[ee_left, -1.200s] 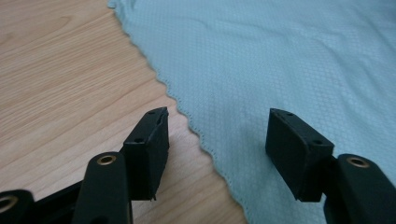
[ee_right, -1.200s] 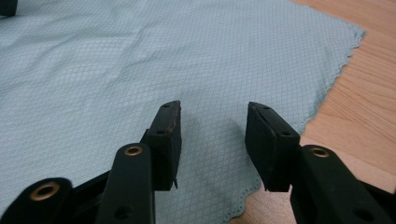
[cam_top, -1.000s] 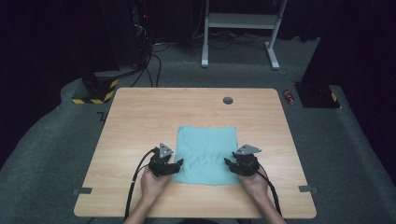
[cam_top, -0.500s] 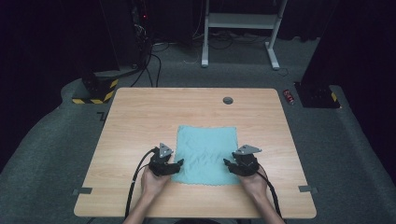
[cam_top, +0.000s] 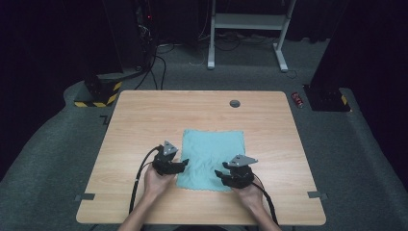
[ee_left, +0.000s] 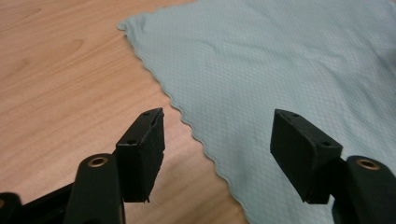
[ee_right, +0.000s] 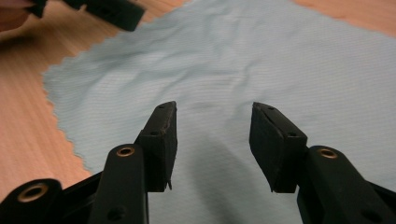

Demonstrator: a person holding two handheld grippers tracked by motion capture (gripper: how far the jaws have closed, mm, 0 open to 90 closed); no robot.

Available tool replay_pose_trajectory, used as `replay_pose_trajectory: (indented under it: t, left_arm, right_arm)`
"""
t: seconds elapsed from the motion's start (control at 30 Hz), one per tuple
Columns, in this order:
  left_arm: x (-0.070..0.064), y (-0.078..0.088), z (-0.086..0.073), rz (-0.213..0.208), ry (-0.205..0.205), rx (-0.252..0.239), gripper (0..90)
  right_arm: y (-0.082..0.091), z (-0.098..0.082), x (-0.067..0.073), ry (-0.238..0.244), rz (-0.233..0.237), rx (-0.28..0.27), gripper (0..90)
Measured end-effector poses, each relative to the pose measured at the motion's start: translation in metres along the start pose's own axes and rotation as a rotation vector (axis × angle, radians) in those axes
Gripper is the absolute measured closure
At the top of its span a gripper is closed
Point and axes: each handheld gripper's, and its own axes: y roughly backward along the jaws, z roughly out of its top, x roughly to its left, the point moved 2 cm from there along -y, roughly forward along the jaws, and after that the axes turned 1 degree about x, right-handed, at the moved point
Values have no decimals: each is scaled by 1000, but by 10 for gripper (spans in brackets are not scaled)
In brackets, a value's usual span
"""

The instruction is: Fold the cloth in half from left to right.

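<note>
Teal cloth (cam_top: 210, 158): I see it flat on the wooden table (cam_top: 144, 115), near my edge, slightly rumpled in the middle.
Cloth edges: wavy cut; the left edge runs between my left jaws in the left gripper view.
Left gripper (cam_top: 179, 164): at the cloth's left edge, jaws wide apart, gripping nothing.
Right gripper (cam_top: 222, 174): over the cloth's near right corner; its jaws have just closed a little, yet stand apart, nothing pinched.
Open room: bare wood left, right and beyond the cloth.
</note>
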Motion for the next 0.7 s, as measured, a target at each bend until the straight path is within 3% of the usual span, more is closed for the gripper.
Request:
replay_pose_trajectory:
  t: [0.03, 0.2, 0.37, 0.43, 0.53, 0.63, 0.67, 0.7]
  left_arm:
    - [2, -1, 3, 5, 1, -3, 358]
    - [16, -10, 18, -15, 48, 14, 363]
    - [25, -18, 29, 9, 56, 18, 367]
    - [30, -20, 30, 5, 79, -11, 390]
    - [38, -29, 35, 1, 103, 23, 386]
    - [47, -33, 37, -11, 174, -26, 401]
    - [53, -36, 36, 4, 197, -36, 412]
    - [53, -36, 36, 4, 197, -36, 419]
  right_arm:
    - [-4, 1, 6, 9, 24, 2, 541]
    - [-9, 7, 20, 45, 56, -4, 570]
    - [-18, 13, 36, 71, 101, -15, 597]
    - [-23, 15, 43, 85, 117, -12, 607]
    - [-31, 20, 56, 109, 142, -14, 621]
    - [-34, 23, 63, 126, 155, -13, 630]
    - [-38, 25, 67, 135, 165, -14, 636]
    - [-38, 25, 67, 135, 165, -14, 636]
